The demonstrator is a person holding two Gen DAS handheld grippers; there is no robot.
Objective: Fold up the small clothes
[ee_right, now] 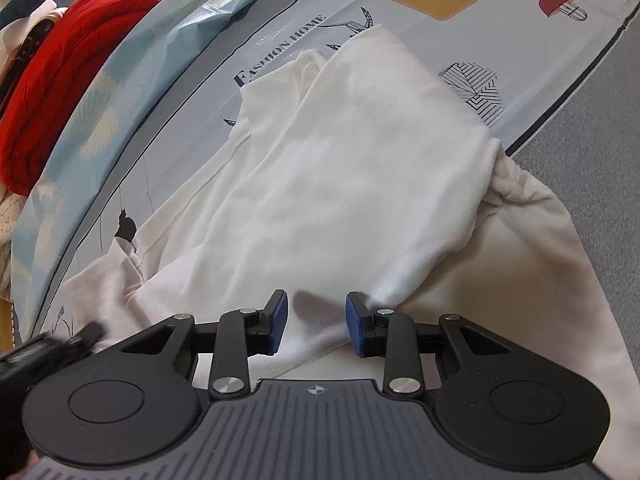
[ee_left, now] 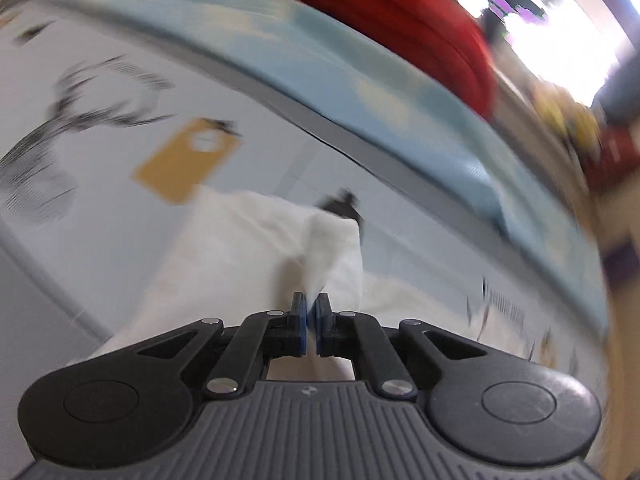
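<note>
A white garment (ee_right: 340, 152) lies crumpled and partly folded over on a printed sheet (ee_right: 400, 12). My right gripper (ee_right: 316, 312) hovers over its near edge, open, with cloth lying under and between the blue pads (ee_right: 277, 316) and a shadow in the gap. In the blurred left wrist view my left gripper (ee_left: 311, 304) is shut on a pinched-up fold of the white garment (ee_left: 248, 240), which rises to a peak at the fingertips. A blurred dark shape (ee_right: 48, 348) at the lower left of the right wrist view looks like the left gripper.
A red garment (ee_right: 60, 80) is piled at the far left beyond a light blue patterned cloth (ee_right: 96, 120); both also show as red garment (ee_left: 400, 12) and blue cloth (ee_left: 320, 68). Grey surface (ee_right: 600, 100) borders the sheet on the right.
</note>
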